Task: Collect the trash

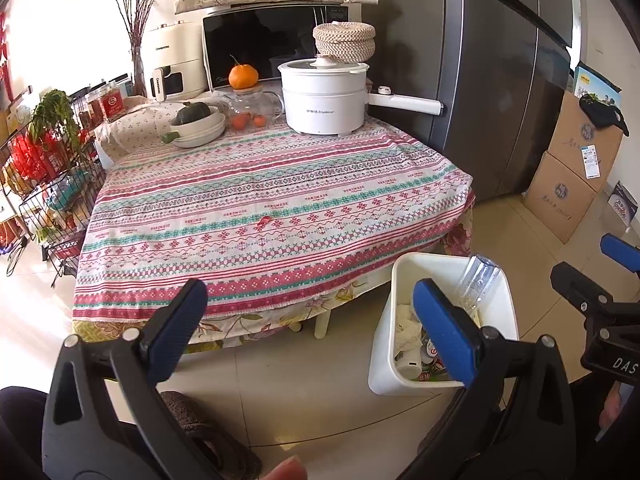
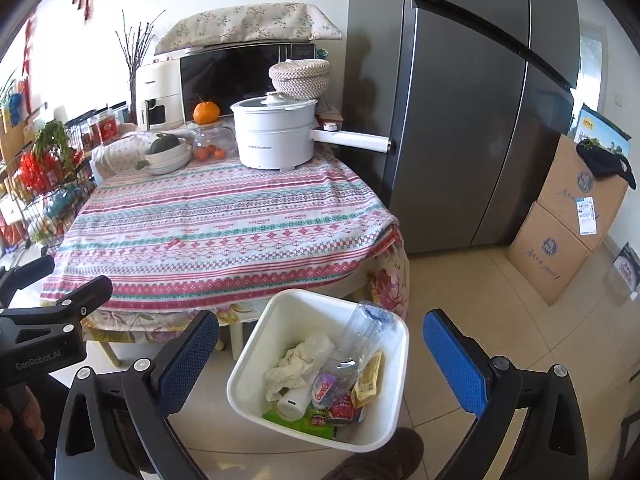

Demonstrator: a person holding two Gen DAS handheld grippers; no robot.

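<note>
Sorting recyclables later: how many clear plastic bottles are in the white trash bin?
1. A clear plastic bottle leans upside down against the far right wall of the white trash bin, beside crumpled tissue. More could be buried under the wrappers.

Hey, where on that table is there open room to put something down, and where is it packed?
The striped tablecloth lies bare from its near edge back to the white electric pot, save a small red scrap. The far end is crowded: the pot, stacked bowls, glass teapot and microwave. The white bin on the floor is already nearly full.
</note>
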